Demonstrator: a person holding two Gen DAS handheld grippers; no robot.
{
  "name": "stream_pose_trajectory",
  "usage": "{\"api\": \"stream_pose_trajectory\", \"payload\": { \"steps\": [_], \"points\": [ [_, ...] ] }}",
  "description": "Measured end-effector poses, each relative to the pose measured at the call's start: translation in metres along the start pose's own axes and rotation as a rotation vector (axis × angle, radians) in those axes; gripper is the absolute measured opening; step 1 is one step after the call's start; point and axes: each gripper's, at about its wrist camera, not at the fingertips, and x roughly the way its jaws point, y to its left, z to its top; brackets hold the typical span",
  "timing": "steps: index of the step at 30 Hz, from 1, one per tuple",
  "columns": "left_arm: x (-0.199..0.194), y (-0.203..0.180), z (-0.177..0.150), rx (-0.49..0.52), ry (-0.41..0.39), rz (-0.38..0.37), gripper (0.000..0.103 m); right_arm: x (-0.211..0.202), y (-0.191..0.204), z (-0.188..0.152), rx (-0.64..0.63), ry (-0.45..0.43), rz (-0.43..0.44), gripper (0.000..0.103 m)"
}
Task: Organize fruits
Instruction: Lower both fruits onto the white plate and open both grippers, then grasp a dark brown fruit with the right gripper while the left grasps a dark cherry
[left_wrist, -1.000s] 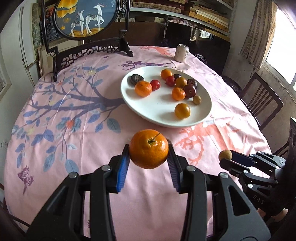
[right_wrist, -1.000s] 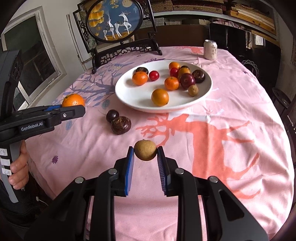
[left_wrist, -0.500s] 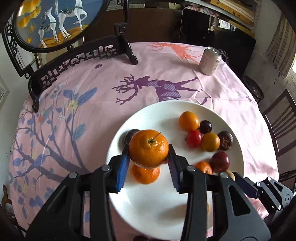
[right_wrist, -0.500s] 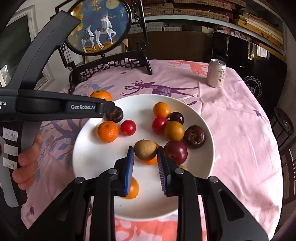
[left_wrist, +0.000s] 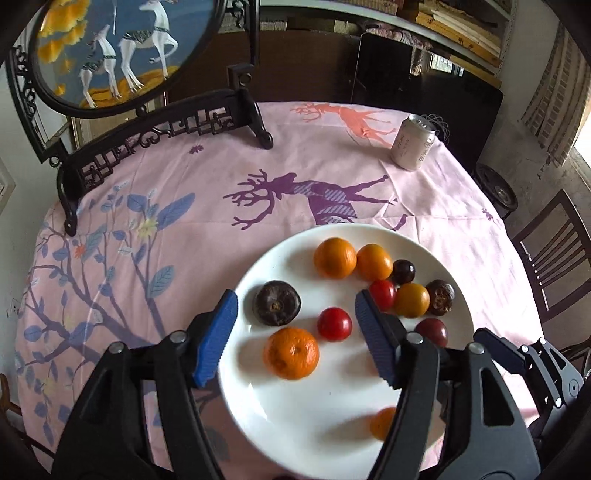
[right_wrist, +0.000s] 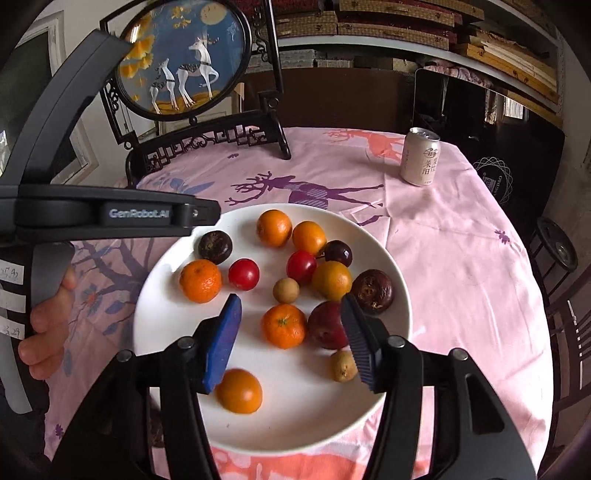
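A white plate (left_wrist: 332, 417) (right_wrist: 306, 417) on the pink tablecloth holds several fruits: oranges, red tomatoes, dark plums and small brown fruits. My left gripper (left_wrist: 295, 336) is open and empty above the plate's left part, over an orange (left_wrist: 291, 352) and a dark fruit (left_wrist: 277, 302). Another orange (left_wrist: 335, 257) lies at the plate's far side. My right gripper (right_wrist: 290, 338) is open and empty above the plate's middle, over an orange (right_wrist: 283, 326). A small brown fruit (right_wrist: 286, 290) lies just beyond it. The left gripper's body (right_wrist: 110, 214) shows at the left of the right wrist view.
A drink can (left_wrist: 413, 142) (right_wrist: 421, 156) stands at the table's far right. A dark carved stand with a round deer picture (left_wrist: 122, 48) (right_wrist: 184, 59) stands at the far left. A wooden chair (left_wrist: 550, 251) is to the right of the table.
Both grippers opened over the plate. The left one let go of its orange, now at the plate's far side. The right one let go of its small brown fruit, now in the plate's middle.
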Motion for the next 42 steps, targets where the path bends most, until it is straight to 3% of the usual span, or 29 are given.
{"api": "stream_pose_trajectory", "payload": {
  "steps": [2, 5, 7, 11, 16, 25, 31, 42],
  "points": [
    [-0.03, 0.003, -0.022, 0.018, -0.044, 0.027, 0.076, -0.024, 0.004, -0.016, -0.004, -0.01, 0.004, 0.058],
    [-0.07, 0.012, -0.068, 0.016, -0.104, 0.043, 0.079, -0.056, 0.013, -0.051, 0.004, -0.011, -0.005, 0.068],
    [-0.088, 0.019, -0.102, -0.005, -0.126, 0.051, 0.079, -0.071, 0.019, -0.074, 0.017, -0.004, 0.01, 0.069],
    [-0.105, 0.038, -0.158, -0.057, -0.128, 0.055, 0.079, -0.095, 0.031, -0.108, 0.045, -0.008, 0.045, 0.069],
    [-0.109, 0.053, -0.199, -0.079, -0.102, 0.094, 0.079, -0.11, 0.05, -0.117, 0.019, -0.02, 0.064, 0.069],
    [-0.11, 0.064, -0.215, -0.096, -0.079, 0.081, 0.079, -0.091, 0.08, -0.12, -0.008, 0.025, 0.111, 0.069],
    [-0.112, 0.073, -0.218, -0.105, -0.088, 0.095, 0.079, -0.049, 0.1, -0.115, -0.061, 0.105, 0.145, 0.069],
    [-0.109, 0.101, -0.222, -0.151, -0.078, 0.103, 0.079, 0.019, 0.111, -0.101, -0.096, 0.195, 0.078, 0.069]
  ]
}}
